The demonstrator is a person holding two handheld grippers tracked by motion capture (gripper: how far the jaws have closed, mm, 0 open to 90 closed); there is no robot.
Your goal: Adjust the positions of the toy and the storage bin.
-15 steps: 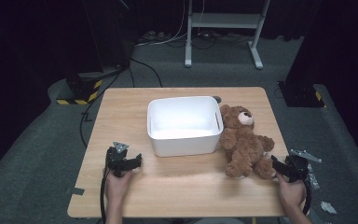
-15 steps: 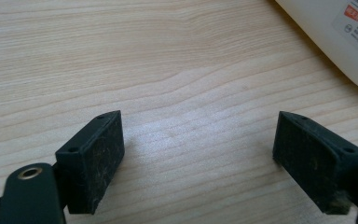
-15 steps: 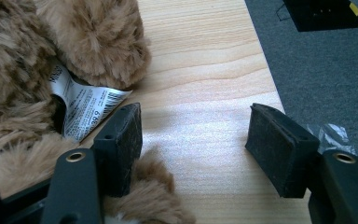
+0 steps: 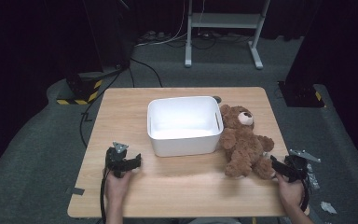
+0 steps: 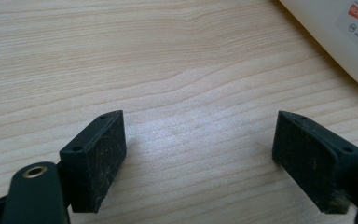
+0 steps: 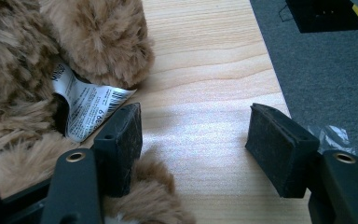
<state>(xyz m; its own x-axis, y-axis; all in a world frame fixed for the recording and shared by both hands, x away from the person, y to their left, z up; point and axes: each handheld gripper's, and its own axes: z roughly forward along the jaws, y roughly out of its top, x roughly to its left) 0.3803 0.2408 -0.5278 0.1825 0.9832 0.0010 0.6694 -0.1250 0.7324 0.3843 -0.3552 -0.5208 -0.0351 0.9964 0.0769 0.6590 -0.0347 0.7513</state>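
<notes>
The brown teddy bear (image 4: 244, 140) is lying on its back on the wooden table (image 4: 121, 112), right up against the right side of the white tub (image 4: 184, 123). The right gripper (image 4: 279, 167) sits just by the bear's foot, jaws spread wide with bare wood between them, one jaw brushing the fur near its paper tag (image 6: 86, 105). The left gripper (image 4: 133, 162) rests near the tub's front left corner, also wide open, holding nothing.

On the table (image 4: 121, 112) we found the bin (image 4: 184, 123) near centre, the teddy bear (image 4: 242, 140) lying against its right side. The left gripper (image 4: 133, 163) sat before the bin's left corner; the right gripper (image 4: 276, 164) lay just right of the bear's foot.
</notes>
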